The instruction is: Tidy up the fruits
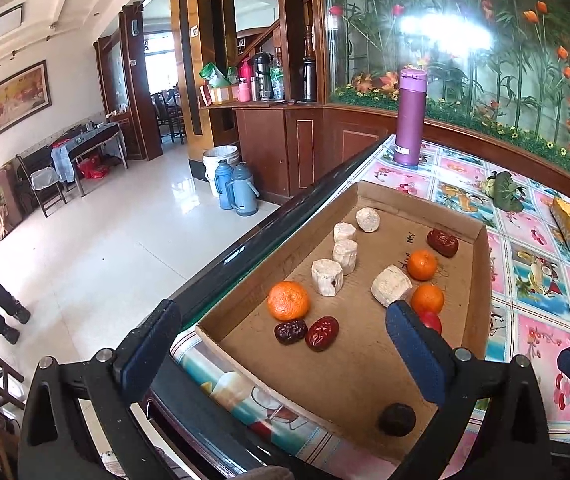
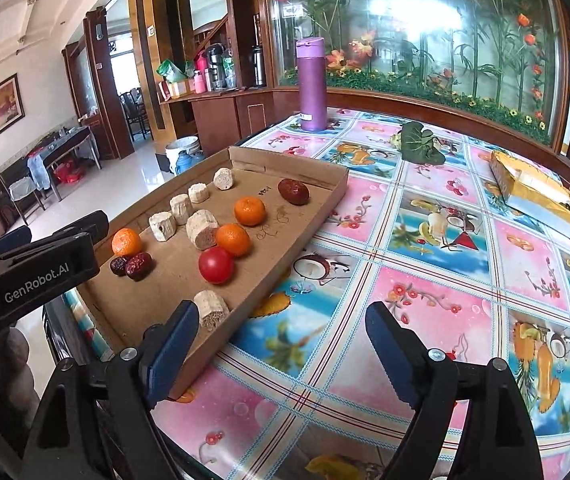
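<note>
A shallow cardboard tray (image 1: pixel 481 280) (image 2: pixel 317 216) lies at the table's left edge. It holds three mandarins, one near the left (image 1: pixel 288 300) (image 2: pixel 126 242) and two towards the right (image 1: pixel 422 265) (image 2: pixel 249 211), red dates (image 1: pixel 322 333) (image 2: pixel 293 191), a red tomato (image 2: pixel 216 265), several white cut chunks (image 1: pixel 327 277) (image 2: pixel 202 229) and a dark round fruit (image 1: pixel 397 419). My left gripper (image 1: pixel 281 344) is open above the tray's near end. My right gripper (image 2: pixel 281 340) is open, over the tray's right edge and the tablecloth. The left gripper's body (image 2: pixel 33 272) shows in the right wrist view.
A purple flask (image 1: pixel 409 118) (image 2: pixel 313 85) stands at the table's far side. A green leafy thing (image 2: pixel 421 144) and a yellow package (image 2: pixel 533 188) lie on the flowered tablecloth (image 2: pixel 445 240). The table edge drops to a tiled floor (image 1: pixel 105 240) on the left.
</note>
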`<state>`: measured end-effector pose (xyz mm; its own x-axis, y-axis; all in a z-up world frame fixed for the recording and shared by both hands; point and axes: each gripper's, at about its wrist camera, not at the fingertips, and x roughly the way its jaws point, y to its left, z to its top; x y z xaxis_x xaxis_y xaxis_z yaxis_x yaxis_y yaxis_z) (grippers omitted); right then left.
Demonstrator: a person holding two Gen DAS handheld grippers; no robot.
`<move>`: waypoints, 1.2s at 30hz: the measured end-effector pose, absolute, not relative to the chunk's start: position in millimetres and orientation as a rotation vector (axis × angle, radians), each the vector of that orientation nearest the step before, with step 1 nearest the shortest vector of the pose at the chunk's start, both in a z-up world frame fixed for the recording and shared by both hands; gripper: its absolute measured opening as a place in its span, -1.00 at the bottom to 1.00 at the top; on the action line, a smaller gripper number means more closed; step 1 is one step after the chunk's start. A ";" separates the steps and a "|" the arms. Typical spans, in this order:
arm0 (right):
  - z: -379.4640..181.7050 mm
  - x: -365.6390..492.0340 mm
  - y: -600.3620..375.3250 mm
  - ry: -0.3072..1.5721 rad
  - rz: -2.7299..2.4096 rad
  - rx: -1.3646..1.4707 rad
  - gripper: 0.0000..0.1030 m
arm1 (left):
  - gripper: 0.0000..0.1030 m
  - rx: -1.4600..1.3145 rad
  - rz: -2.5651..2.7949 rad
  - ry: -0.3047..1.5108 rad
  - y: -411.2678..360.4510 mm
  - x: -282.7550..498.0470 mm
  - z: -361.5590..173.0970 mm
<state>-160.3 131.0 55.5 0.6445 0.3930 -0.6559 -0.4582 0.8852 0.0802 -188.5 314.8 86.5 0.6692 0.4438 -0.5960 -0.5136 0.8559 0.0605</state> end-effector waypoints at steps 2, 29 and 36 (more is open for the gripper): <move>54.4 -160.8 133.0 0.725 0.487 -0.103 0.74 | 0.99 -0.116 0.536 0.648 314.7 -187.5 84.9; 43.3 -158.2 140.1 0.758 0.495 -0.121 0.75 | 0.99 -0.124 0.498 0.696 313.7 -177.0 73.4; 45.7 -158.7 140.4 0.746 0.495 -0.129 0.75 | 0.99 -0.116 0.473 0.658 305.4 -175.0 85.4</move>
